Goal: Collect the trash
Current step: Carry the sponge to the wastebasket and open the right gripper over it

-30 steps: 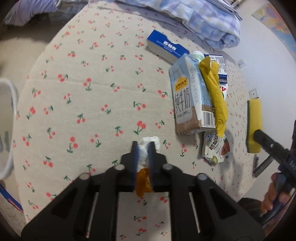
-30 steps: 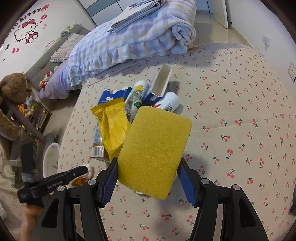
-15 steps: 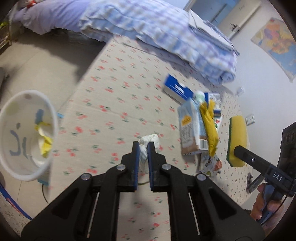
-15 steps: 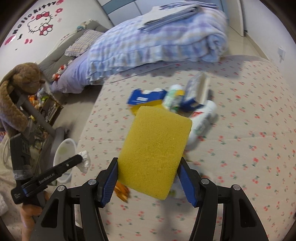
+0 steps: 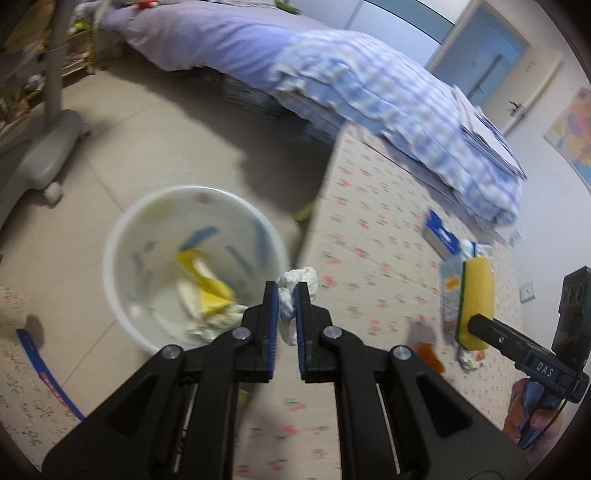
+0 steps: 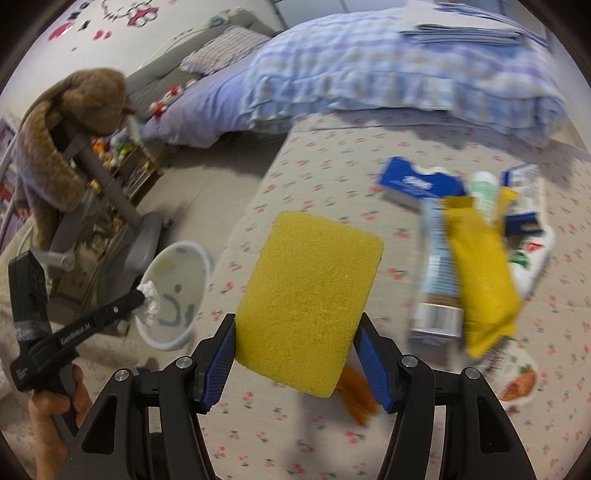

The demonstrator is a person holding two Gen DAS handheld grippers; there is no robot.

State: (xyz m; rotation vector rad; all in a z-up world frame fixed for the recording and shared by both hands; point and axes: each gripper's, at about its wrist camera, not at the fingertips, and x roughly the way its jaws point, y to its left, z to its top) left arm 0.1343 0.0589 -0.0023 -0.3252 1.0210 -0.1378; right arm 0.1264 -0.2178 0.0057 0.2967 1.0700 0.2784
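Readable writing: "DAS" on the right gripper's body in the left wrist view, "GenRobot.AI" on the left gripper's body in the right wrist view; a Hello Kitty wall decal (image 6: 133, 14) is cut off at the frame edge. Print on the blue-and-white flat carton (image 6: 419, 184) and the pale blue milk carton (image 6: 439, 280) is blurred beyond reading.

The left gripper (image 5: 286, 306), jaws narrow, clamps a crumpled white tissue wad (image 5: 299, 284) at the near rim of the round white plastic bin (image 5: 114, 236) on the floor. The bin holds yellow wrapper scraps (image 5: 207, 284) and crumpled white paper (image 5: 214, 321); blue marks on its wall are indistinct.

The right gripper (image 6: 295, 350), jaws wide, grips a yellow rectangular sponge (image 6: 310, 302) by its edges above the cherry-print mat (image 6: 332, 177), to the right of the bin. The sponge partly hides an orange scrap (image 6: 356, 391) on the mat. Further right of the bin lie the milk carton, a yellow foil bag (image 6: 484, 273) and a printed snack wrapper (image 6: 517, 376).
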